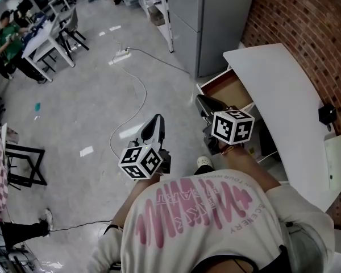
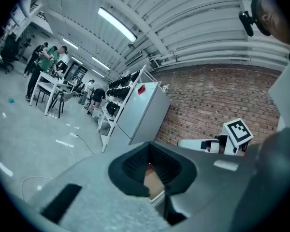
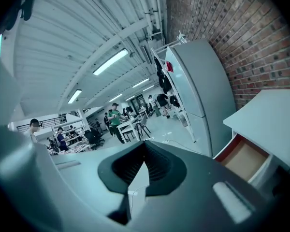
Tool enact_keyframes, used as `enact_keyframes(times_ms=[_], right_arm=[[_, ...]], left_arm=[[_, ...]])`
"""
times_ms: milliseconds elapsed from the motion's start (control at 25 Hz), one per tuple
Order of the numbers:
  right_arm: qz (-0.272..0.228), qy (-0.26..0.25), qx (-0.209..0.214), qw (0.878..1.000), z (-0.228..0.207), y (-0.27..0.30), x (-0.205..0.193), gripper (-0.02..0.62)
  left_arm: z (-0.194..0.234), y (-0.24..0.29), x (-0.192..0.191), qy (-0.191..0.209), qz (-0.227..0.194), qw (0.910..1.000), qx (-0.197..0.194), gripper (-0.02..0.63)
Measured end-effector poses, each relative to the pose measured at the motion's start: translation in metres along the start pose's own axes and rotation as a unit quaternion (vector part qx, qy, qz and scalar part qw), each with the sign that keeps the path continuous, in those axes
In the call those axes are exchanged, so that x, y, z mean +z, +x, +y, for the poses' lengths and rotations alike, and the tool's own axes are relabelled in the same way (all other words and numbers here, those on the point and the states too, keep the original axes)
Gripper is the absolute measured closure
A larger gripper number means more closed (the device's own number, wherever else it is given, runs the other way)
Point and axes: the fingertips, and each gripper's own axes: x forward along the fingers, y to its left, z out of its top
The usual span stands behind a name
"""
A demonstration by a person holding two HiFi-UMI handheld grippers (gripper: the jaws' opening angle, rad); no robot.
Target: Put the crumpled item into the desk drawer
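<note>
A white desk stands against the brick wall at the right. Its brown-lined drawer is pulled open toward the floor and looks empty; it also shows in the right gripper view. My right gripper hangs shut just in front of the drawer's near edge, with nothing between its jaws. My left gripper is lower left over the floor, also shut and empty, pointing toward the drawer. No crumpled item shows in any view.
A tall grey cabinet stands just beyond the drawer. A white cable loops across the floor from a power strip. A black object sits on the desk. People sit at white tables far left.
</note>
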Motion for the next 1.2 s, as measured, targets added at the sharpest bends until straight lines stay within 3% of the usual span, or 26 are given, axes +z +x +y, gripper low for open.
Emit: enact_keyframes(times_ms=[400, 1200], right_arm=[[0.002, -0.025, -0.016, 1.0, 0.014, -0.032, -0.021, 0.586], [0.021, -0.025, -0.023, 0.999, 0.021, -0.051, -0.055, 0.586]], left_arm=[[-0.019, -0.024, -0.012, 0.005, 0.006, 0.9999, -0.015, 0.601], [-0.032, -0.034, -0.034, 0.002, 0.022, 0.9994, -0.028, 0.602]])
